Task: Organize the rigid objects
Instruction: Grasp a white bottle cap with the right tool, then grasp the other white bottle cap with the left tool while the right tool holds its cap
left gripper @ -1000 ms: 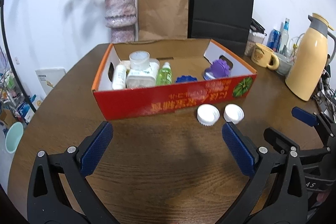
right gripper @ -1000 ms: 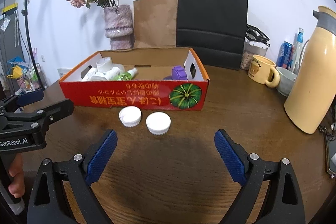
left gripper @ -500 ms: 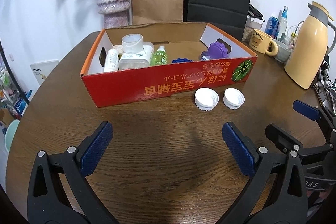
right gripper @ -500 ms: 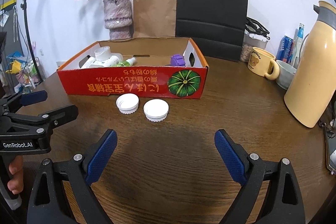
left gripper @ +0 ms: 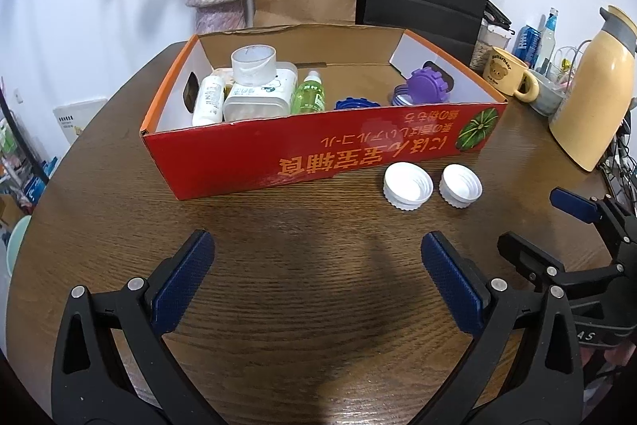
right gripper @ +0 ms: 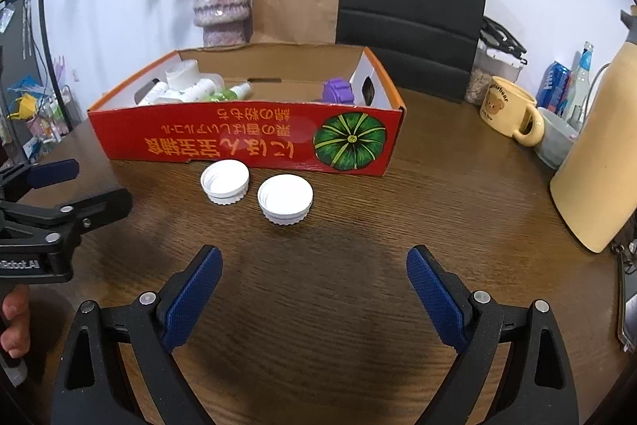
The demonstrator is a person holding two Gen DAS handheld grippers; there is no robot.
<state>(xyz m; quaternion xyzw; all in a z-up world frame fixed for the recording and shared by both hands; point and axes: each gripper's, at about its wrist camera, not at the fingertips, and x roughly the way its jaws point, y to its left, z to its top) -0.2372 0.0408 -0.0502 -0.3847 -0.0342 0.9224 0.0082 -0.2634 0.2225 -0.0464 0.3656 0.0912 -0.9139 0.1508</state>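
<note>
Both grippers hang over the brown wooden table (left gripper: pixel 318 305) with nothing held: the left gripper (left gripper: pixel 317 279) at the bottom of its view and the right gripper (right gripper: pixel 314 291) at the bottom of its own each have the blue pads spread wide apart. Two white caps lie open side up on the table, side by side, just in front of the red cardboard box (left gripper: pixel 318 154): the larger cap (left gripper: pixel 407 185) and the smaller cap (left gripper: pixel 460 185), right of centre in the left view. Inside the box, at its left end, stand a white bottle (left gripper: pixel 208 100), a white tub (left gripper: pixel 260 94) and a green bottle (left gripper: pixel 309 93); a purple lid (left gripper: pixel 425 85) leans at the right end. A yellow flask (left gripper: pixel 593 94) stands at the far right.
</note>
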